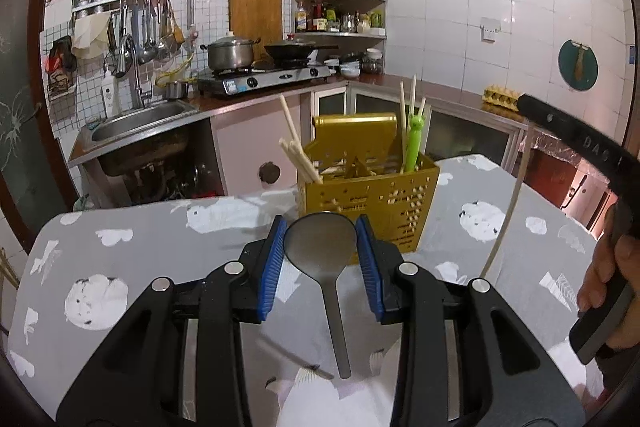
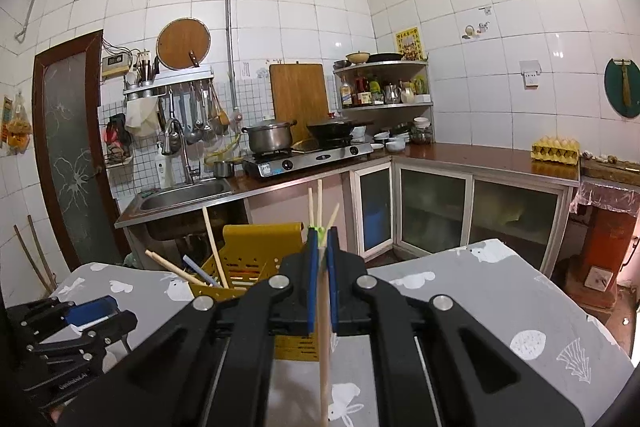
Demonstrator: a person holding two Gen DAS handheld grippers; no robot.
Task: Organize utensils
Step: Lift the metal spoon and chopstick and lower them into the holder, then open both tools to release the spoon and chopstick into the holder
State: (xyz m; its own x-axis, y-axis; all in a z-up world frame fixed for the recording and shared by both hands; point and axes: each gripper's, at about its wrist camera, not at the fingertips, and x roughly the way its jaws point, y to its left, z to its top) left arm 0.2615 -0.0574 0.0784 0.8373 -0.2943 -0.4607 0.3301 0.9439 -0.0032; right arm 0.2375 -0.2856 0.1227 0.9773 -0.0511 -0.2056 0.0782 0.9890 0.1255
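My left gripper (image 1: 321,223) is shut on a metal spoon (image 1: 320,247). Its blue pads (image 1: 276,255) clamp the sides of the bowl, and the handle hangs down toward the camera. Just beyond stands a yellow perforated utensil caddy (image 1: 368,187) holding several chopsticks (image 1: 298,155) and a green utensil (image 1: 414,143). My right gripper (image 2: 322,247) is shut on a single pale chopstick (image 2: 324,339) that hangs below its fingers, above and near the caddy (image 2: 248,259). From the left wrist view, that chopstick (image 1: 504,223) dangles right of the caddy. The left gripper (image 2: 92,311) shows at the lower left.
The caddy stands on a table under a grey cloth with white prints (image 1: 140,247). Behind it runs a counter with a sink (image 1: 140,123), a gas stove with a pot and a pan (image 1: 264,75), and an egg carton (image 2: 556,149). A person's hand (image 1: 604,267) holds the right gripper.
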